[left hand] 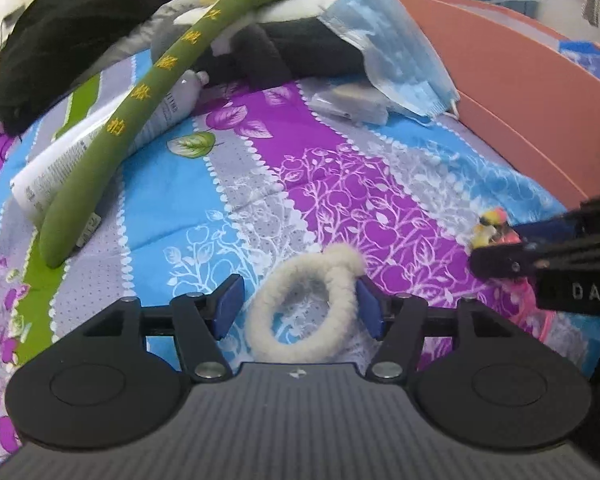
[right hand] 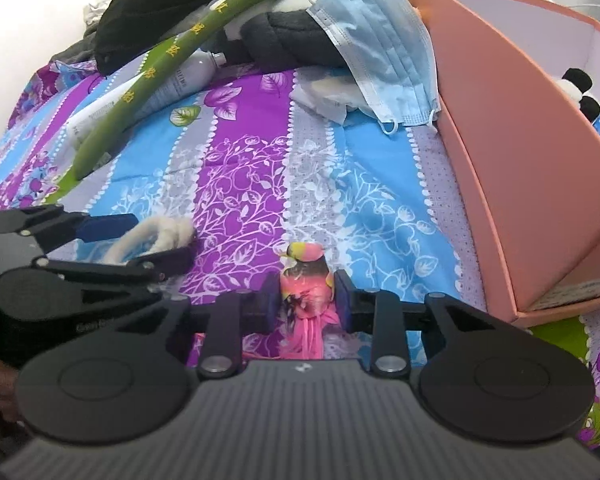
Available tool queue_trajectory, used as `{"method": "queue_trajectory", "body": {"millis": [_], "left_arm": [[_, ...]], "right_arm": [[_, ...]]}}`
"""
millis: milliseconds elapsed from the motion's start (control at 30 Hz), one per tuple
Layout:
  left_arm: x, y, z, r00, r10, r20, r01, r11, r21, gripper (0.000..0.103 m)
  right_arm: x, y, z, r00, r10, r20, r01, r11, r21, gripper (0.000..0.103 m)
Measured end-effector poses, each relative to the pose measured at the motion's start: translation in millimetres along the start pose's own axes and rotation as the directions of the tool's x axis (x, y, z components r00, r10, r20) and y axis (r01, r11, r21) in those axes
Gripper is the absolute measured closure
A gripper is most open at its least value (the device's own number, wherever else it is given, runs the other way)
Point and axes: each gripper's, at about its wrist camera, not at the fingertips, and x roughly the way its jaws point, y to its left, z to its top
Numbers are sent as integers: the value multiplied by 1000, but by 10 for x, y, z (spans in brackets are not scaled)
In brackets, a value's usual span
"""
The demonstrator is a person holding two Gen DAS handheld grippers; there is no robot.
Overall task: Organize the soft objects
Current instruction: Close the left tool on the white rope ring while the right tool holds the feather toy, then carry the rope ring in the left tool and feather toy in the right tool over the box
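Note:
A white fluffy hair ring (left hand: pixel 296 350) lies flat on the flowered bedsheet (left hand: pixel 228 168). My left gripper (left hand: pixel 299 298) stands open around it: the right pad is at the ring's knot and the left pad is clear of it. The same left gripper (right hand: pixel 148 240) shows at the left of the right wrist view, with the ring (right hand: pixel 156 228) between its fingers. My right gripper (right hand: pixel 306 302) is shut on a small pink, multicoloured soft toy (right hand: pixel 306 280) that rests on the sheet. In the left wrist view that toy (left hand: pixel 488 226) pokes out of the right gripper (left hand: pixel 508 240).
A pink open box (right hand: pixel 500 160) stands at the right with a panda plush (right hand: pixel 580 88) inside. At the back lie a long green plush stick (left hand: pixel 140 120), a blue face mask (left hand: pixel 392 48), a black and white plush (left hand: pixel 300 52), a white tube (left hand: pixel 52 176) and a black cloth (left hand: pixel 60 40).

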Motion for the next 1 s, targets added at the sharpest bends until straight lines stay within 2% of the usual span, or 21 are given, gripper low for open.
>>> {"method": "queue_trajectory", "body": {"millis": [67, 133, 200, 267, 400, 533, 667, 1000], "left_arm": [[8, 11, 6, 1000, -7, 1, 7, 1000, -18, 39], [13, -1, 6, 1000, -25, 0, 25, 999, -30, 50], [2, -25, 5, 999, -34, 0, 34, 998, -45, 71], [-19, -62, -3, 999, -32, -3, 32, 998, -56, 84], [-106, -102, -29, 999, -32, -10, 31, 994, -106, 87], [-293, -159, -57, 1000, -15, 5, 16, 988, -153, 87], [-537, -230, -85, 999, -24, 35, 31, 977, -210, 87], [-1234, -482, -55, 993, -21, 117, 48, 970, -238, 87]], "right_arm": [[3, -8, 6, 1000, -1, 2, 1, 1000, 2, 71], [4, -11, 7, 1000, -1, 3, 1, 1000, 3, 71], [-6, -8, 7, 1000, -1, 5, 1, 1000, 2, 71], [-32, -14, 5, 1000, -6, 10, 6, 1000, 4, 71], [-116, -21, 9, 1000, -12, 23, 12, 1000, 0, 71], [-256, -45, 14, 999, -7, 38, 8, 1000, -13, 71], [-441, -49, 6, 998, 0, 58, 1, 1000, -15, 71], [-1061, 14, -59, 992, 4, 130, -1, 1000, -27, 71]]}}
